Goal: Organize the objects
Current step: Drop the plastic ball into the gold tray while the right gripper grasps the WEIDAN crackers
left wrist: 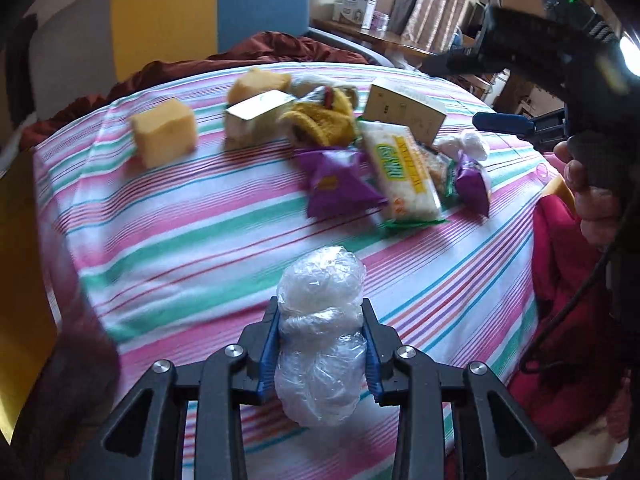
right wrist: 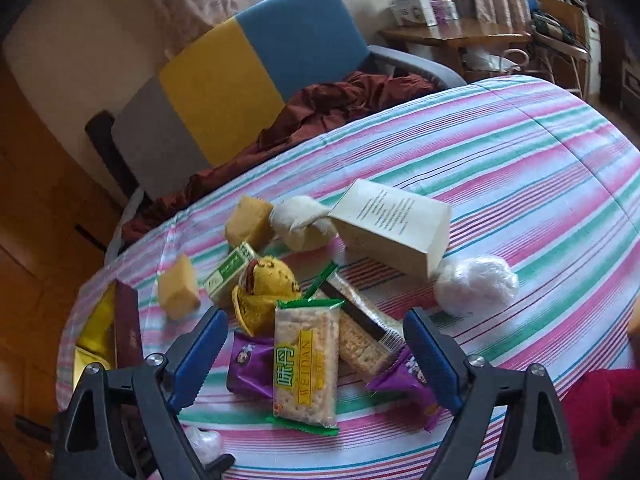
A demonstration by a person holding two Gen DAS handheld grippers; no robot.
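Two grippers are at work over a surface spread with a pink, green and white striped cloth [left wrist: 192, 240]; whether it is a worktop or a bed I cannot tell. The left gripper [left wrist: 320, 344] is clenched on a crumpled ball of clear plastic wrap [left wrist: 320, 320], its blue pads pressing both sides of the bundle, which sits near the front edge, well apart from the rest. The right gripper [right wrist: 316, 360] hangs spread wide with nothing between its pads, poised above a flat cracker packet with green ends and a yellow label [right wrist: 306, 364].

Little sorting looks done, as I judge it. Most things lie in one loose heap at the middle: the cracker packet, a second cracker packet [right wrist: 364, 344] just beside it, two purple snack pouches [right wrist: 250, 364] touching them on either side, a yellow knitted item [right wrist: 264, 292], a small green and white carton [right wrist: 230, 270], a pale cardboard box [right wrist: 394, 226], a white cloth bundle [right wrist: 302, 220] and a second white plastic-wrapped ball [right wrist: 476, 284] beside the box. Two yellow sponge blocks [left wrist: 164, 136] stand a little apart to one side.

So the wrapped ball in the left gripper seems the first piece being dealt with, or nearly so; where it belongs is not shown. The heap is left to separate, and the cracker packet looks the likely next pick.
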